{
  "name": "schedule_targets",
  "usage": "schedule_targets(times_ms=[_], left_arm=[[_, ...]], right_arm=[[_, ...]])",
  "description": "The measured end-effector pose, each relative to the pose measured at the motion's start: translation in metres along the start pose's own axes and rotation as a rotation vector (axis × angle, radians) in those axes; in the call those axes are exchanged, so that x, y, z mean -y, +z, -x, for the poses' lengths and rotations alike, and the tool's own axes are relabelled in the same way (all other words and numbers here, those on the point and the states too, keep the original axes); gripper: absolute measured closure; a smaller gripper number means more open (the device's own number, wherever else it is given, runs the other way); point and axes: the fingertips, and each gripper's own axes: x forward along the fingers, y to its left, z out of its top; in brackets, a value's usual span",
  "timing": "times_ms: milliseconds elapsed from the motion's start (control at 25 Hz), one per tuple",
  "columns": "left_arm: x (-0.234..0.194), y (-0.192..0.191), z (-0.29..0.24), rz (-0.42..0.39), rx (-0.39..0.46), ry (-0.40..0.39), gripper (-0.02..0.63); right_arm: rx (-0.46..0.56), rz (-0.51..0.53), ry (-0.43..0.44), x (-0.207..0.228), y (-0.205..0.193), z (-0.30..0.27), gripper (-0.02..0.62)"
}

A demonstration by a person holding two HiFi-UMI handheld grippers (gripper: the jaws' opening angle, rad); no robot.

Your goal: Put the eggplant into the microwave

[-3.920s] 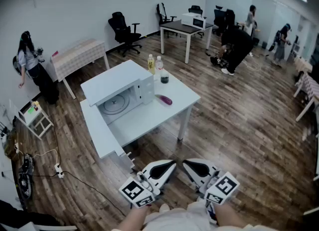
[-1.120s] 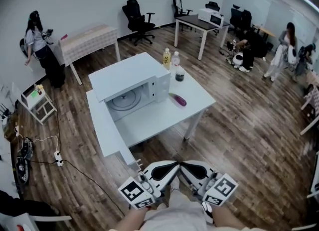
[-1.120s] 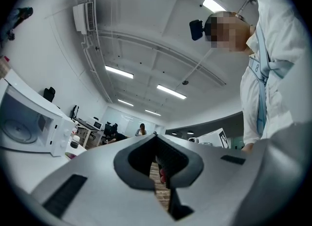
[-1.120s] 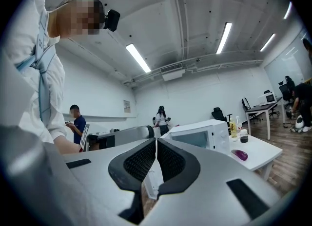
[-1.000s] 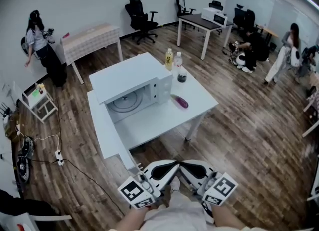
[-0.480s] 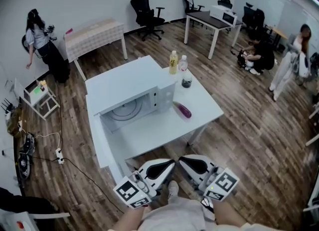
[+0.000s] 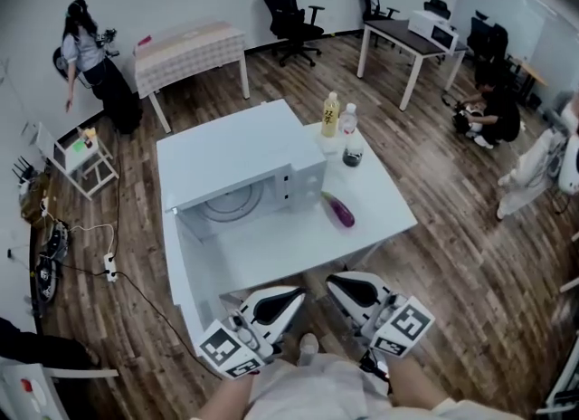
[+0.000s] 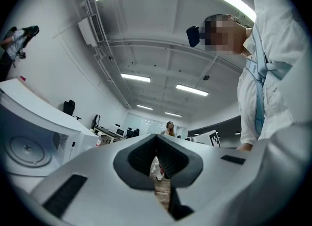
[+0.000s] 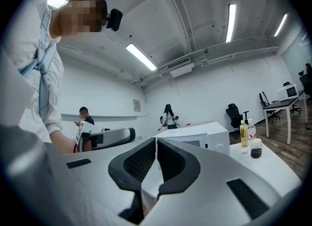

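A purple eggplant (image 7: pixel 341 211) lies on the white table (image 7: pixel 380 205), just right of the white microwave (image 7: pixel 240 147). The microwave door (image 7: pixel 185 260) hangs open toward me and the turntable (image 7: pixel 226 205) shows inside. My left gripper (image 7: pixel 294 294) and right gripper (image 7: pixel 333 281) are side by side close to my body, short of the table's near edge, both shut with nothing between the jaws. In the left gripper view, the microwave (image 8: pixel 29 140) is at the left beyond the left gripper (image 8: pixel 157 140). Past the right gripper (image 9: pixel 156 142), the right gripper view shows the microwave (image 9: pixel 195 140).
A yellow bottle (image 7: pixel 331 115), a clear bottle (image 7: pixel 348 121) and a dark jar (image 7: pixel 353 156) stand at the table's far right corner. A power strip with cables (image 7: pixel 109 269) lies on the floor at left. A person (image 7: pixel 90 56), a checked table (image 7: pixel 185 47) and an office chair (image 7: pixel 289 6) stand farther off.
The table and microwave have come closer and now fill the middle of the head view. Both grippers stayed shut in front of the body, side by side.
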Motion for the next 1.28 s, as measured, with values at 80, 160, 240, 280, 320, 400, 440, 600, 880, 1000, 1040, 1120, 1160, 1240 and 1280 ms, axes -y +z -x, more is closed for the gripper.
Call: schedule_targets(times_ms=[80, 160, 240, 280, 320, 400, 440, 600, 880, 1000, 1040, 1120, 1160, 1240, 1280], left_arm=[[-0.009, -0.005, -0.002, -0.009, -0.005, 0.022, 0.603], [-0.016, -0.007, -0.007, -0.023, -0.002, 0.043, 0.603], [-0.023, -0.010, -0.013, -0.035, -0.002, 0.064, 0.603], [-0.027, -0.014, -0.015, -0.037, -0.006, 0.073, 0.603], [-0.031, -0.018, -0.017, -0.039, -0.009, 0.082, 0.603], [-0.041, -0.026, -0.020, -0.036, -0.012, 0.096, 0.603], [-0.046, -0.029, -0.022, -0.031, -0.013, 0.103, 0.603], [-0.067, -0.040, -0.031, 0.004, -0.017, 0.111, 0.604], [-0.107, -0.064, -0.057, 0.001, -0.042, 0.118, 0.604], [-0.123, -0.077, -0.061, 0.014, -0.055, 0.138, 0.604], [-0.127, -0.081, -0.061, 0.021, -0.058, 0.145, 0.604], [-0.136, -0.088, -0.062, 0.035, -0.064, 0.156, 0.604], [-0.140, -0.092, -0.062, 0.041, -0.069, 0.160, 0.604], [-0.147, -0.100, -0.063, 0.051, -0.080, 0.167, 0.604], [-0.150, -0.103, -0.064, 0.057, -0.083, 0.170, 0.604]], right_arm=[[-0.005, 0.004, 0.008, 0.014, -0.003, -0.003, 0.560], [-0.012, 0.012, 0.009, 0.028, -0.007, -0.004, 0.561], [-0.018, 0.016, 0.001, 0.041, -0.011, -0.004, 0.560], [-0.020, 0.018, -0.004, 0.047, -0.014, -0.005, 0.560], [-0.021, 0.021, -0.008, 0.054, -0.017, -0.005, 0.560], [-0.024, 0.027, -0.018, 0.066, -0.023, -0.007, 0.560], [-0.025, 0.029, -0.023, 0.071, -0.026, -0.009, 0.560], [-0.027, 0.032, -0.043, 0.087, -0.031, -0.019, 0.561], [-0.018, 0.029, -0.070, 0.111, -0.046, -0.049, 0.560], [-0.018, 0.025, -0.090, 0.120, -0.054, -0.057, 0.560], [-0.023, 0.026, -0.099, 0.123, -0.057, -0.060, 0.560], [-0.037, 0.025, -0.116, 0.130, -0.064, -0.062, 0.560], [-0.042, 0.023, -0.124, 0.134, -0.067, -0.063, 0.560], [-0.045, 0.018, -0.136, 0.142, -0.070, -0.064, 0.560], [-0.044, 0.015, -0.141, 0.146, -0.071, -0.064, 0.560]])
